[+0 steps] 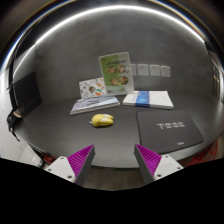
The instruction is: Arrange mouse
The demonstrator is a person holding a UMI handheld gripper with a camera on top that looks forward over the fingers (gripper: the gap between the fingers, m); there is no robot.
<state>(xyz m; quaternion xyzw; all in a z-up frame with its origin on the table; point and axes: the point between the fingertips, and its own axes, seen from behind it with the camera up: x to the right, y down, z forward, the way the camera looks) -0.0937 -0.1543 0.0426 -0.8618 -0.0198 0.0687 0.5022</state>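
A small yellow mouse (102, 120) lies on the grey table top (70, 135), well ahead of my fingers and slightly left of their midline. My gripper (113, 160) is open and empty, its two magenta pads (80, 158) spread wide apart, low over the near part of the table. Nothing stands between the fingers.
A dark mouse mat with white lettering (170, 128) lies ahead on the right. A blue-and-white book (149, 98) and a grey book with a leaflet (93, 103) lie farther back. An illustrated card (113, 72) stands against the back wall. The table's front edge runs just ahead of the fingers.
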